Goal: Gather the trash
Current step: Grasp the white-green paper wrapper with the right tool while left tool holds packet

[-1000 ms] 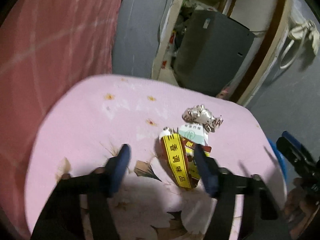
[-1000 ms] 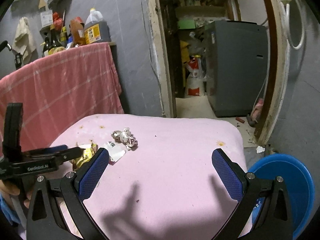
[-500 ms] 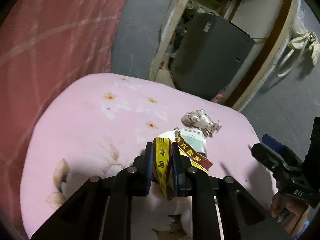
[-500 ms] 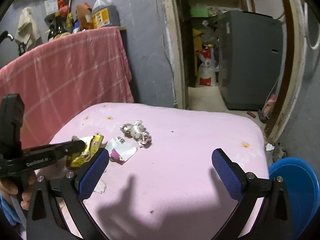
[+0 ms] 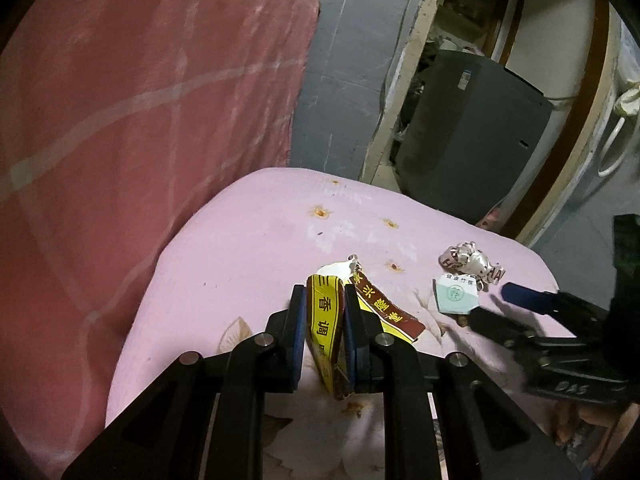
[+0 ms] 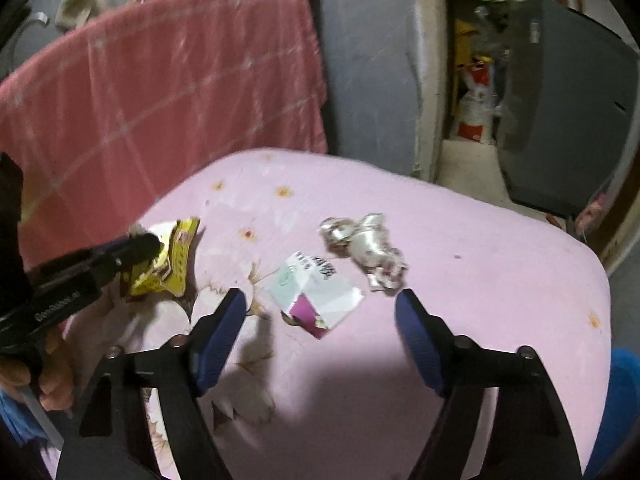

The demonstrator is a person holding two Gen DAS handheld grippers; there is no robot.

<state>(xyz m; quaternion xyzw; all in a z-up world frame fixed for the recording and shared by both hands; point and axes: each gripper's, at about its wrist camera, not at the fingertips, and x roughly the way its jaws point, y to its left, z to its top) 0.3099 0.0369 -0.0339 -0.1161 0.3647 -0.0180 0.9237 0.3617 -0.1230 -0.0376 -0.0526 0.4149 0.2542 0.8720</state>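
Note:
My left gripper is shut on a crumpled yellow and red wrapper, held just over the pink cushion. In the right wrist view the left gripper shows at the left edge with that wrapper. My right gripper hovers over a flat white, green and purple paper; its jaws are closing, with the paper between the blue pads but untouched. A crumpled silver wrapper lies just beyond it. The left wrist view also shows the right gripper, the paper and the silver wrapper.
A red-pink cloth hangs close behind the cushion on the left. A blue bin sits low past the cushion's right edge. A grey appliance stands in the doorway beyond. A person's hand holds the left gripper.
The left gripper shut on the yellow and red wrapper and drew it away from the paper. The right gripper came down and left over the paper, and its jaws narrowed.

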